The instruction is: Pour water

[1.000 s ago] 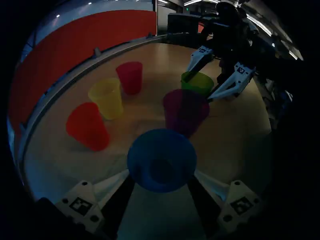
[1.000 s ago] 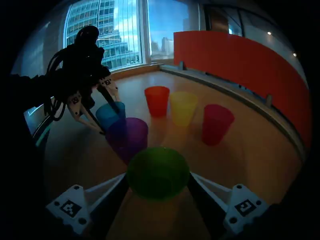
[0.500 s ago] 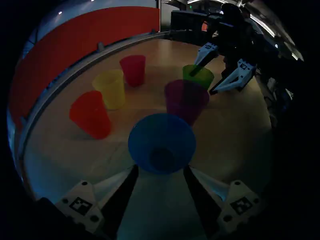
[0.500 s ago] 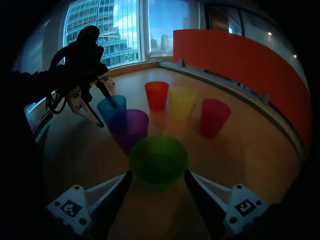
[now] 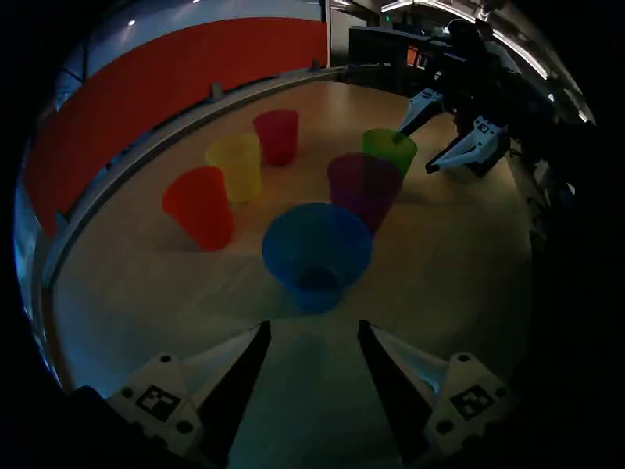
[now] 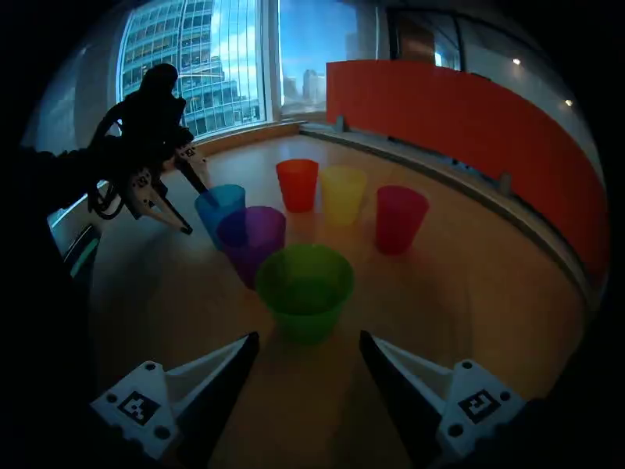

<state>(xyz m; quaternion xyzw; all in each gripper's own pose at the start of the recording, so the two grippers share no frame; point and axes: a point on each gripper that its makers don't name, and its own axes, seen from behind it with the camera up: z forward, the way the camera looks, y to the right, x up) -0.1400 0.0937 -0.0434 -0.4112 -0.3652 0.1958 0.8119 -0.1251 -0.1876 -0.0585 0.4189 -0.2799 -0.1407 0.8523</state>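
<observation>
Currently we are holding the left gripper point(image 5: 312, 332) and right gripper point(image 6: 306, 338) spread apart and empty, perhaps risking tipping the blue cup point(image 5: 316, 254) or green cup point(image 6: 305, 288) by closing off-centre.

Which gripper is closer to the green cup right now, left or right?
Right. The right gripper has the green cup just ahead of its open jaws; the left gripper sits past the purple cup, facing the blue cup.
</observation>
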